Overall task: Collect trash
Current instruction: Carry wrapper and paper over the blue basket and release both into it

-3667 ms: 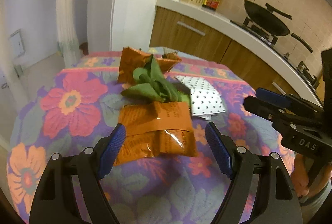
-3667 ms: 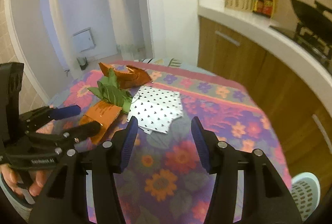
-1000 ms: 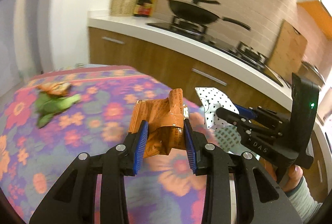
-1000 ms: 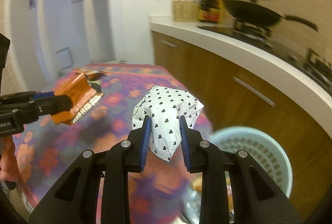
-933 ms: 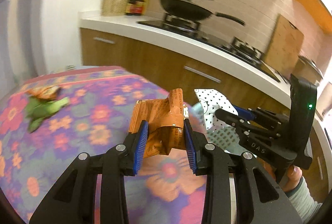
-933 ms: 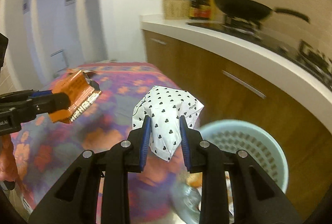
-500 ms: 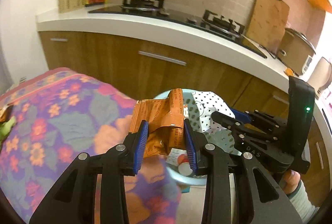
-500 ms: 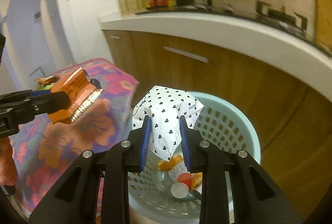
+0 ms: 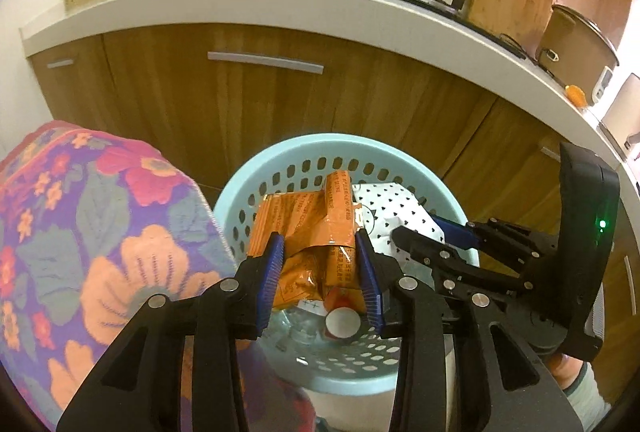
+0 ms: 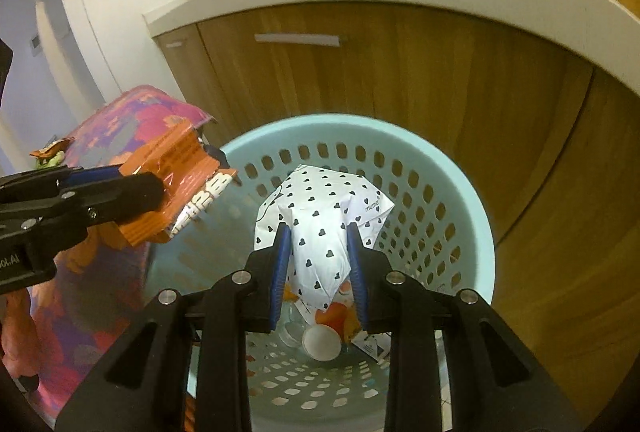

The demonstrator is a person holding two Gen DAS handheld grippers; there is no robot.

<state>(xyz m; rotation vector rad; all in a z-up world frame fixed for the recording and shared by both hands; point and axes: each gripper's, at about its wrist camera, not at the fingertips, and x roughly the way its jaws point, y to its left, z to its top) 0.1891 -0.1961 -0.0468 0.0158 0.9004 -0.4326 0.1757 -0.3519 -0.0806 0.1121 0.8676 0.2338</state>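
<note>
My left gripper (image 9: 319,252) is shut on an orange snack wrapper (image 9: 308,224) and holds it above the light blue perforated trash basket (image 9: 256,172). My right gripper (image 10: 318,244) is shut on a white wrapper with black hearts (image 10: 320,208), held over the same basket (image 10: 460,192). In the right wrist view the left gripper (image 10: 160,188) with the orange wrapper (image 10: 180,168) hangs over the basket's left rim. Bottles and other trash (image 10: 320,342) lie at the basket's bottom.
The table with its floral cloth (image 9: 80,232) is at the left, close to the basket. More orange and green trash (image 10: 50,154) lies on its far end. Wooden cabinets (image 9: 280,100) under a white counter stand right behind the basket.
Both grippers have swung away from the table with their wrappers and moved closer over the basket, which now fills the middle of both views. The grips have not changed.
</note>
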